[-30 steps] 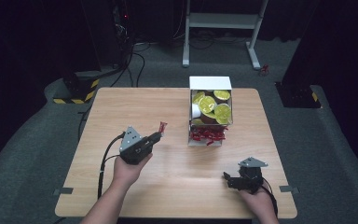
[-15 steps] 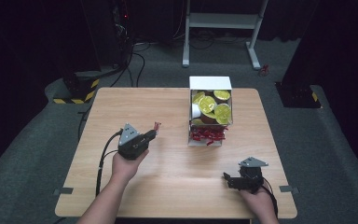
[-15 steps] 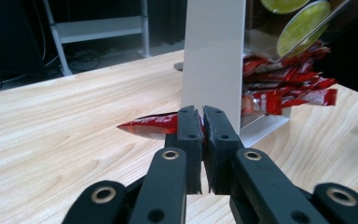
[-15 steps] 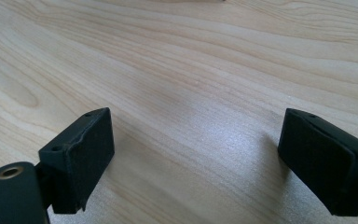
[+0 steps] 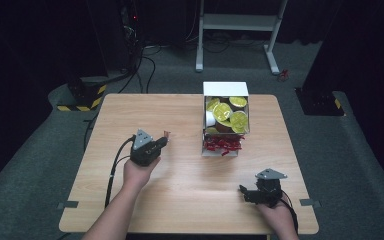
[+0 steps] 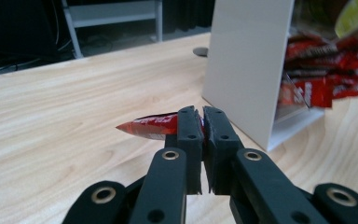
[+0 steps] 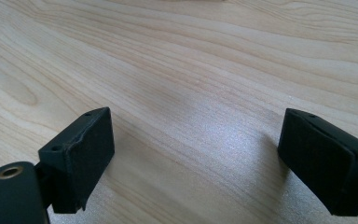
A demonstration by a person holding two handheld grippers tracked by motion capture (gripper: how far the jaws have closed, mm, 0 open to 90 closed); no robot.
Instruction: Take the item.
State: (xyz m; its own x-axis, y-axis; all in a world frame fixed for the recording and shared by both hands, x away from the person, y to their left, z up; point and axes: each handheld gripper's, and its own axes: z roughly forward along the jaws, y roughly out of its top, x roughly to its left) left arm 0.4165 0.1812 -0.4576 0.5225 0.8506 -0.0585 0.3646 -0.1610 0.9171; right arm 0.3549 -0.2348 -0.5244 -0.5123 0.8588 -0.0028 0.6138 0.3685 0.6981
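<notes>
With the left gripper (image 6: 199, 122) clamped on the red sachet (image 6: 151, 127) left of the white box (image 5: 224, 121), the operator should lower it gently before releasing, while the right gripper (image 7: 193, 154) rests with jaws apart.

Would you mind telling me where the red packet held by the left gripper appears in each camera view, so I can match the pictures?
High view: the red packet shows left of centre, at the tip of the left gripper, left of the white box.
Left gripper view: the packet sits mid-frame, pinched between the shut jaws and sticking out to their left.
Right gripper view: open jaws over bare wooden table; no packet there.
Shared landmark: the white box.
</notes>
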